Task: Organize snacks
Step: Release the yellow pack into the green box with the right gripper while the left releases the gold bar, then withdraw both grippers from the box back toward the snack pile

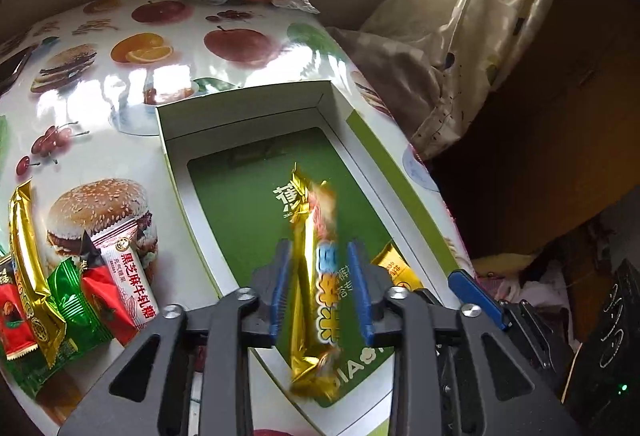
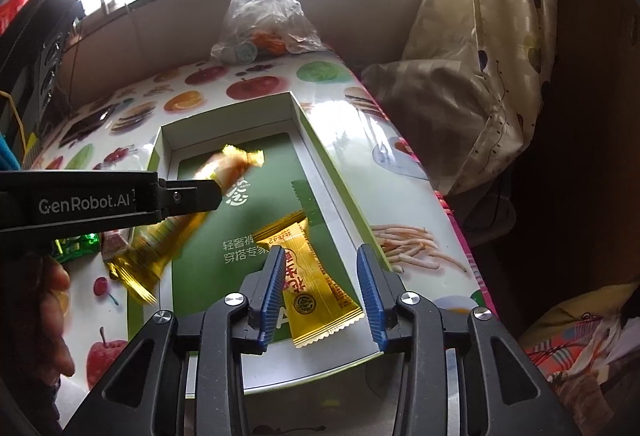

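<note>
Fruit-print table (image 1: 120, 83) by curtain (image 1: 480, 15) bore a box (image 1: 240, 115); my left claw (image 1: 318, 244) gaped around a gold bar (image 1: 304, 276) (blurred), right claw (image 2: 320, 252) wide, empty.

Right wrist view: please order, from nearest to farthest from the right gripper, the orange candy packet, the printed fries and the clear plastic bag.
From the right gripper:
1. orange candy packet, between its fingers, in the box.
2. printed fries, on the tablecloth, right.
3. clear plastic bag, at the table's far end.

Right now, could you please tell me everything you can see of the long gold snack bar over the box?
The long gold snack bar is a shiny foil wrapper with crimped ends and blue and yellow lettering. It is motion-blurred, lying lengthwise between the blue pads of the left claw, which stand apart from it. It hangs tilted over the green floor of the open box, seemingly dropping in.
</note>
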Tool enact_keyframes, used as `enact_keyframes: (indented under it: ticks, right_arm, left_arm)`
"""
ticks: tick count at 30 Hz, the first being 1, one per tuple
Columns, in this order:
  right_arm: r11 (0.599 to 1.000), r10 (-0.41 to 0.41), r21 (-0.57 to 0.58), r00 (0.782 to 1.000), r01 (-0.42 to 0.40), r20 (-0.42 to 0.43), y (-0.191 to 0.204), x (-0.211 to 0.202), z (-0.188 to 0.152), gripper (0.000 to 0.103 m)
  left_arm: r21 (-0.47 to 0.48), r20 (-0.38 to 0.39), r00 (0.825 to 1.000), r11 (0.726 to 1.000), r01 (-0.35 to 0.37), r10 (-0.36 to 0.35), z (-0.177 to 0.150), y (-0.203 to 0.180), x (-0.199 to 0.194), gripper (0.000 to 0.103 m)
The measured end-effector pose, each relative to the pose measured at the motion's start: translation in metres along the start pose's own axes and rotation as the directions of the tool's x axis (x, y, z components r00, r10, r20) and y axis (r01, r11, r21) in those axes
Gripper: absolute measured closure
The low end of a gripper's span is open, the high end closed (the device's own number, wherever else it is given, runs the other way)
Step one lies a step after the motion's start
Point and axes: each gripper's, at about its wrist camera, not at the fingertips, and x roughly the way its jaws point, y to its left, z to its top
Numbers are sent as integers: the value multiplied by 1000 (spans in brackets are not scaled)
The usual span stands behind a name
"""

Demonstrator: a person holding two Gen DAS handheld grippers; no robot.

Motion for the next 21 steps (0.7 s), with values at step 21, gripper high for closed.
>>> enact_keyframes:
  ticks: [21]
  right_arm:
    - [987, 109, 114, 994, -110, 13, -27, -17, 6, 65]
  left_arm:
    - [29, 98, 995, 999, -26, 23, -26, 12, -61, 65]
